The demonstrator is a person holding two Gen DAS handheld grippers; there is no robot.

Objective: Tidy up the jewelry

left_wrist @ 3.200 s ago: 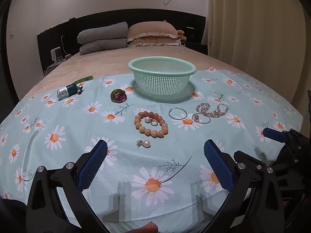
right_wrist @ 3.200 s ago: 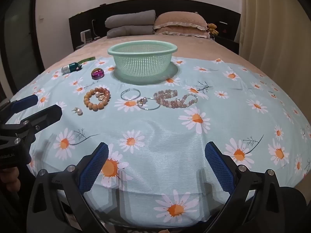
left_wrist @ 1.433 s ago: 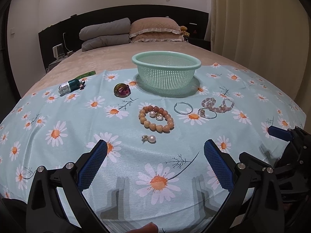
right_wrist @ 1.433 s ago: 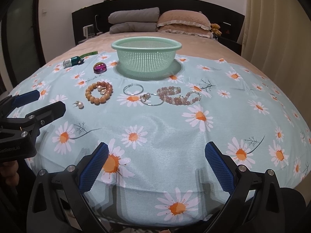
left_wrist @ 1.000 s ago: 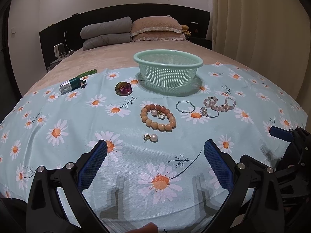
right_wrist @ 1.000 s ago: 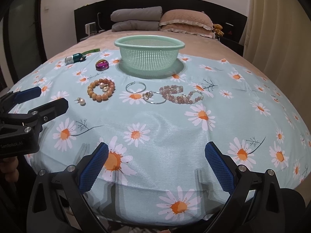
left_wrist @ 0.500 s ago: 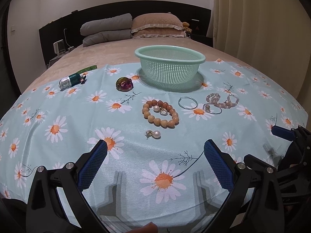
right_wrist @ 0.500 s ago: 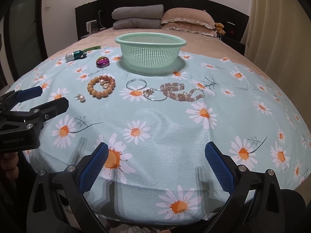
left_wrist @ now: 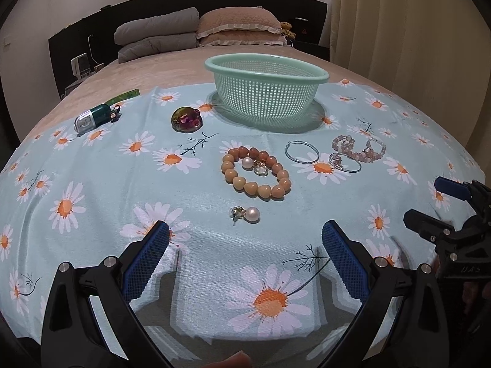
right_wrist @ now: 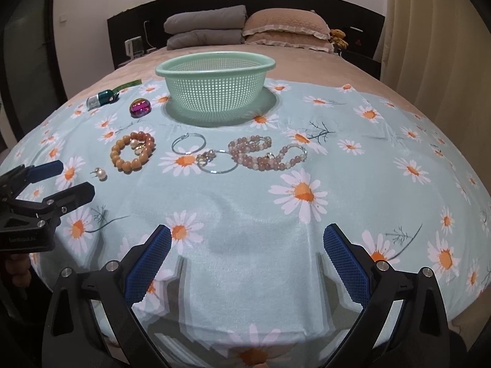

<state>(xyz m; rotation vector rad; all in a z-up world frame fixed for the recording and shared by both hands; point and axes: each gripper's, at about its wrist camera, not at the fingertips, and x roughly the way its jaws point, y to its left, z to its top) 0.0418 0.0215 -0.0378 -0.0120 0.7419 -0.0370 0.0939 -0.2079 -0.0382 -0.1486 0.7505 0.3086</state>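
Lying out, two hoops [right_wrist: 187, 144], two bracelets [left_wrist: 255, 172], one basket [left_wrist: 265, 92]

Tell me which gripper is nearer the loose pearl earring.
Left. The left gripper sits just short of the pearl earring, jaws open; the right gripper is farther away, off to the earring's right.

Hardly any writing can be read here. In the right wrist view, the black body of the left hand-held gripper [right_wrist: 46, 184], at the near left, carries small pale lettering that looks like "GenRobot.AI", though it is faint. In the left wrist view, the right hand-held gripper [left_wrist: 442, 202], at the near right, shows embossed letters, perhaps "UAS", too dim to be sure.
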